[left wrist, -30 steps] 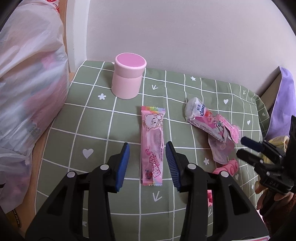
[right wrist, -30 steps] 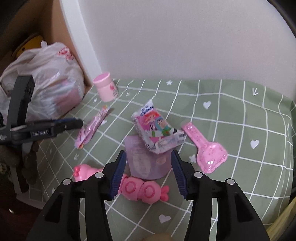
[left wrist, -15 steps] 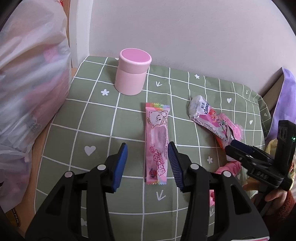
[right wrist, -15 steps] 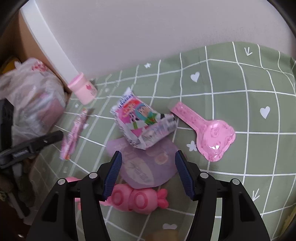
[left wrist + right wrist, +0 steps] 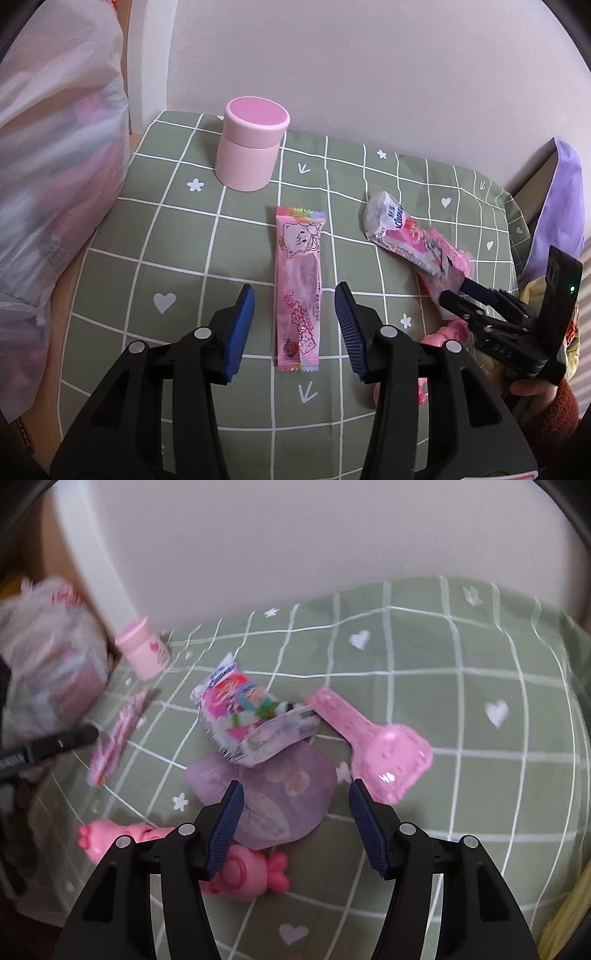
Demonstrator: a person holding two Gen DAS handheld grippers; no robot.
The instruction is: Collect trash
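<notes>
A long pink candy wrapper (image 5: 298, 291) lies on the green checked cloth, its near half between the open fingers of my left gripper (image 5: 294, 325). My right gripper (image 5: 295, 819) is open and empty above a flat purple pouch (image 5: 273, 801). A crumpled cartoon snack bag (image 5: 255, 720) lies on the pouch's far edge, and shows in the left wrist view (image 5: 406, 236). A pink plastic scoop-shaped wrapper (image 5: 373, 746) lies to the right. The right gripper appears in the left view (image 5: 458, 291) at the right edge.
A pink round jar (image 5: 251, 147) stands at the back left of the cloth. A full white plastic bag (image 5: 48, 177) bulges at the left. A pink toy (image 5: 229, 867) lies under my right gripper. A purple cloth (image 5: 557, 218) is at the right.
My left gripper has moved forward over the candy wrapper. My right gripper has moved forward and down toward the purple pouch and opened a little wider.
</notes>
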